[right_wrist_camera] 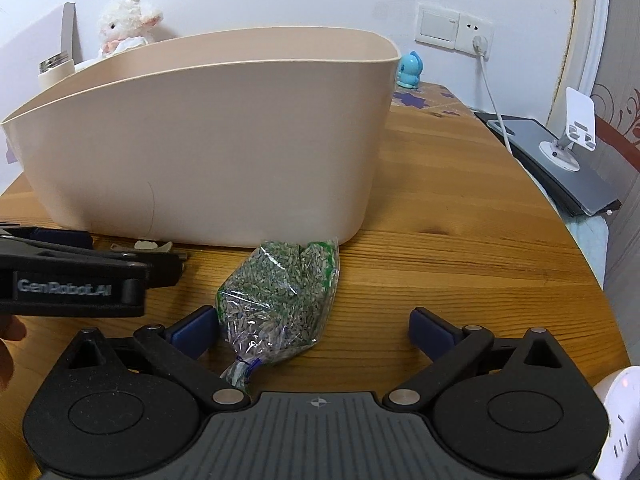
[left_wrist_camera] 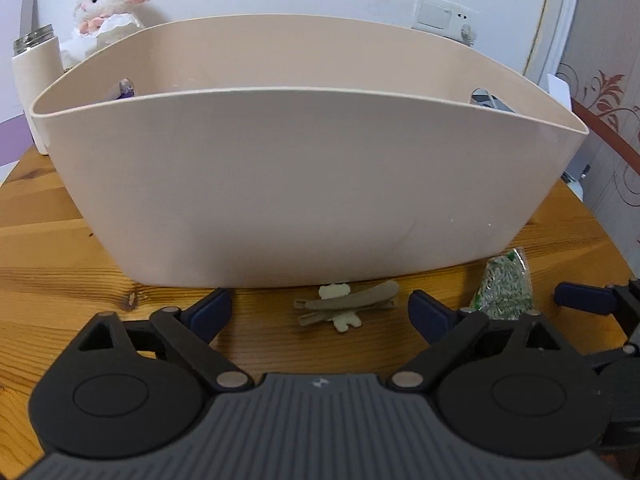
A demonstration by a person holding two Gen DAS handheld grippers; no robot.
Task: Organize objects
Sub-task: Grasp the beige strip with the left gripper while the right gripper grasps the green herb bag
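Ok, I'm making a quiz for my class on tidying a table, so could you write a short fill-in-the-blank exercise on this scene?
1. The hair clip lies on the wooden table, in front of the beige ____.
2. The clear bag of dried bits is tied shut at the end nearest the ____ gripper.
3. The left gripper is ____, with the hair clip between its fingers but untouched.
4. Behind the basket sits a white plush ____.

Missing words: basket; right; open; lamb
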